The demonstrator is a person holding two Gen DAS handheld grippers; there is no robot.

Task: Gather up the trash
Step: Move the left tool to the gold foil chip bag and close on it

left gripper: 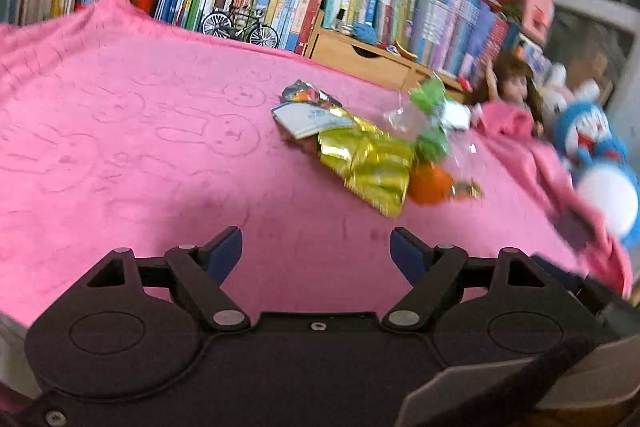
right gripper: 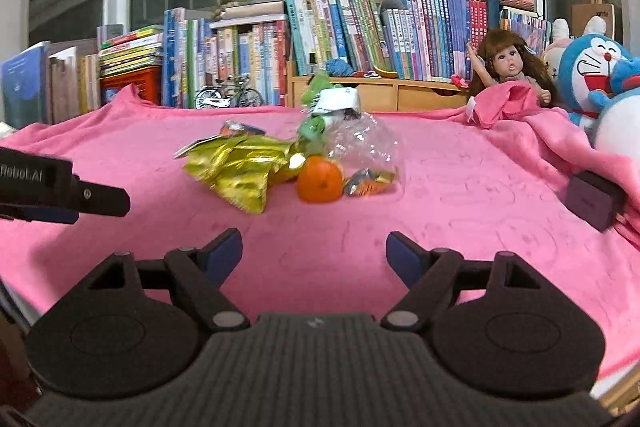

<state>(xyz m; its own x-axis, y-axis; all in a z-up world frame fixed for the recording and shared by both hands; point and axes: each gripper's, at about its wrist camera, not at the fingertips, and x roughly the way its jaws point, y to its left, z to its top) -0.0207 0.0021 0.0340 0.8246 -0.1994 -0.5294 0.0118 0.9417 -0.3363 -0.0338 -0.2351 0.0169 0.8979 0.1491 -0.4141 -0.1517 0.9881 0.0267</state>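
Observation:
A heap of trash lies on the pink blanket (right gripper: 460, 195): a crumpled gold foil wrapper (right gripper: 240, 171) (left gripper: 368, 159), a clear plastic bag (right gripper: 362, 147) (left gripper: 404, 115) with green and white packaging (right gripper: 334, 101) on top, a small orange sweet wrapper (right gripper: 370, 183) and an orange fruit (right gripper: 320, 179) (left gripper: 430, 181). My right gripper (right gripper: 314, 253) stands open above the blanket, short of the heap, nothing between its fingers. My left gripper (left gripper: 316, 249) is open too, empty, with the heap ahead to its right. The left gripper (right gripper: 80, 201) also shows at the left edge of the right wrist view.
Books (right gripper: 360, 27) line the back, with a toy bicycle (right gripper: 228, 95) and a wooden drawer box (right gripper: 400, 93). A doll (right gripper: 506, 63), a blue plush toy (right gripper: 596, 75) and a dark box (right gripper: 594, 199) sit at the right.

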